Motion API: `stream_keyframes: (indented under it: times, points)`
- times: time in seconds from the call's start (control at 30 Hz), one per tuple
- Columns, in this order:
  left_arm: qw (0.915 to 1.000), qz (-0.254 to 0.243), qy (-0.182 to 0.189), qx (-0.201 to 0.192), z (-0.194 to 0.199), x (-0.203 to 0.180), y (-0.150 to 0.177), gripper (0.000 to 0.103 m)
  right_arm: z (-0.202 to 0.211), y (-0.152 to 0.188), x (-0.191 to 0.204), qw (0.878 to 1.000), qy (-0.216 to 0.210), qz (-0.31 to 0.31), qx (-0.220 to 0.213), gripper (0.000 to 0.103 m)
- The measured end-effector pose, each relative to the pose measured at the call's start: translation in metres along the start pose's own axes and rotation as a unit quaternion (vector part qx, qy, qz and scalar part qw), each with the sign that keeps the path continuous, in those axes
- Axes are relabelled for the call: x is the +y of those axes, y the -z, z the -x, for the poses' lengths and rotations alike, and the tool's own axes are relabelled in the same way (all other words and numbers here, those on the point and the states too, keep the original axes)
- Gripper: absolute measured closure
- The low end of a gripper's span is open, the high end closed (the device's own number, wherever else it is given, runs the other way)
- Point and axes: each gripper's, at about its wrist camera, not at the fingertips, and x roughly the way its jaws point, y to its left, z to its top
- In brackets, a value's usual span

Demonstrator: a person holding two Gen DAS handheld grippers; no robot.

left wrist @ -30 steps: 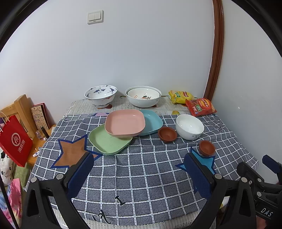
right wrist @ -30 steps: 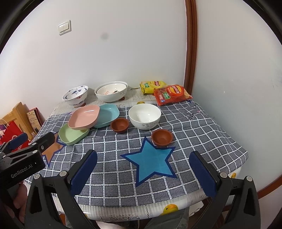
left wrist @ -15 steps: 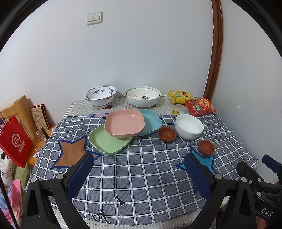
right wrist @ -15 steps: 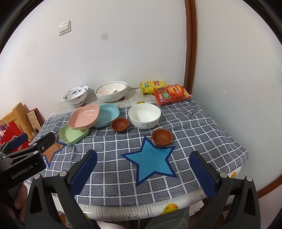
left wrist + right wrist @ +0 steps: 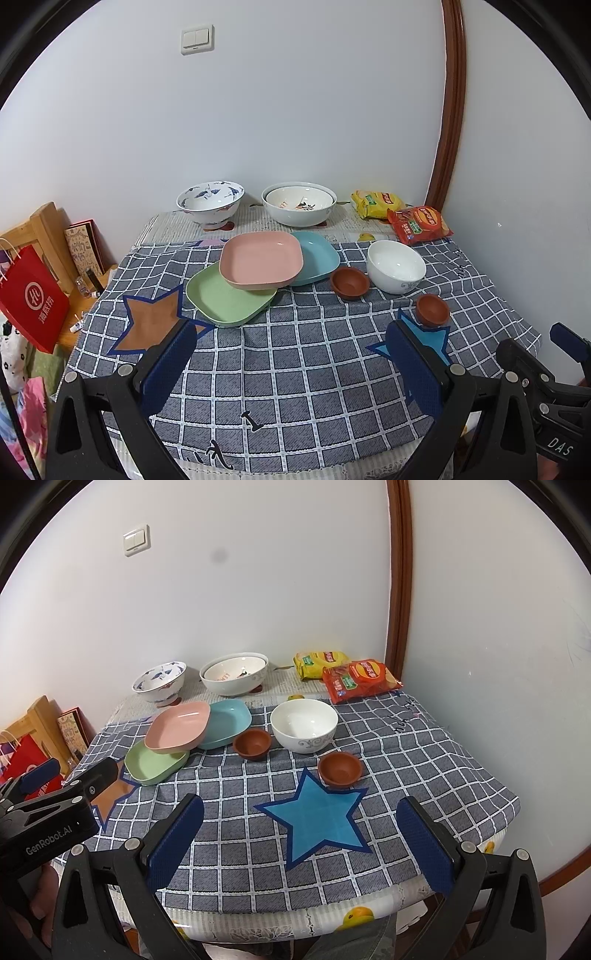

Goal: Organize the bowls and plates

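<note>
Both the left hand-held gripper (image 5: pixel 291 358) and the right hand-held gripper (image 5: pixel 301 830) hang wide apart, holding nothing, above the bench (image 5: pixel 424 775). The pink plate (image 5: pixel 261 258) overlaps the green plate (image 5: pixel 225 301) and blue plate (image 5: pixel 319 254). 2 brown bowls (image 5: pixel 252 743) flank the white bowl (image 5: pixel 304 725).

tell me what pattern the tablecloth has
A grey-blue check with white grid lines on the tablecloth, seen best in the right wrist view.
</note>
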Motion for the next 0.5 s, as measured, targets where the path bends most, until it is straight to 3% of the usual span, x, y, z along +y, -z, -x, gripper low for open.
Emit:
stream_keyframes:
  times: [0.5]
  points:
    - [0.9999, -0.008, 0.013, 0.000, -0.0015, -0.0066, -0.0077, 0.000, -0.0009, -0.0050, 0.0021, 1.000, 0.002, 0.002, -0.002, 0.000]
